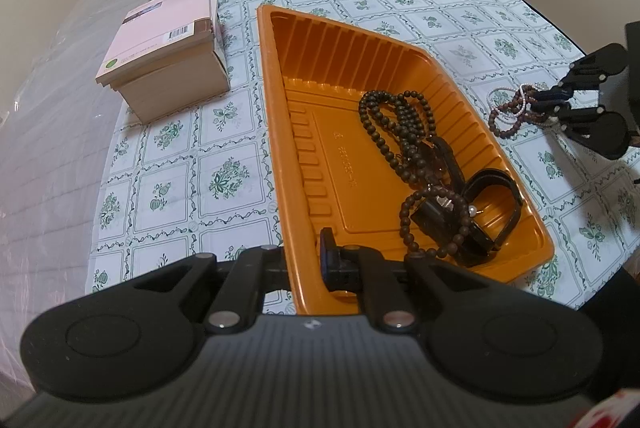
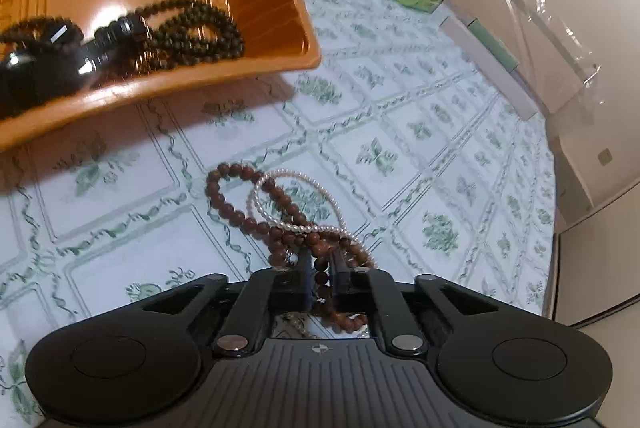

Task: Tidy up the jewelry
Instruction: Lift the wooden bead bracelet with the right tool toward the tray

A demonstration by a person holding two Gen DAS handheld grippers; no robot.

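Closest to us in the right wrist view, our right tool (image 2: 320, 280) has its two fingers drawn nearly together on a strand of the reddish-brown bead bracelet (image 2: 240, 203), with the thin pearl bracelet (image 2: 296, 220) tangled across it; both loops trail forward over the tabletop (image 2: 420, 131), just off the near rim of the orange tray (image 2: 256, 75). We judge these pieces light and completely limp: they will droop and swing from wherever they are pinched, the round beads can roll out of a shallow pinch, and the pearl string looks fine enough to snap or snag if tugged against the brown loop. We would rather hold across several beads of the brown strand, where it crosses the pearls, so both come up together. From the left wrist view the right tool (image 1: 550, 101) reaches in low from the right edge of the tabletop, fingers pointed toward the tray's long side. Our left tool (image 1: 304, 268) sits at the tray's near corner, one finger outside the wall and one inside; it seems to pinch the rim, though the contact is partly hidden. Inside the tray (image 1: 280, 131) lie a dark bead necklace (image 1: 394, 115), a black watch (image 1: 480, 216) and a dark bead bracelet (image 1: 436, 224), piled toward its right side.
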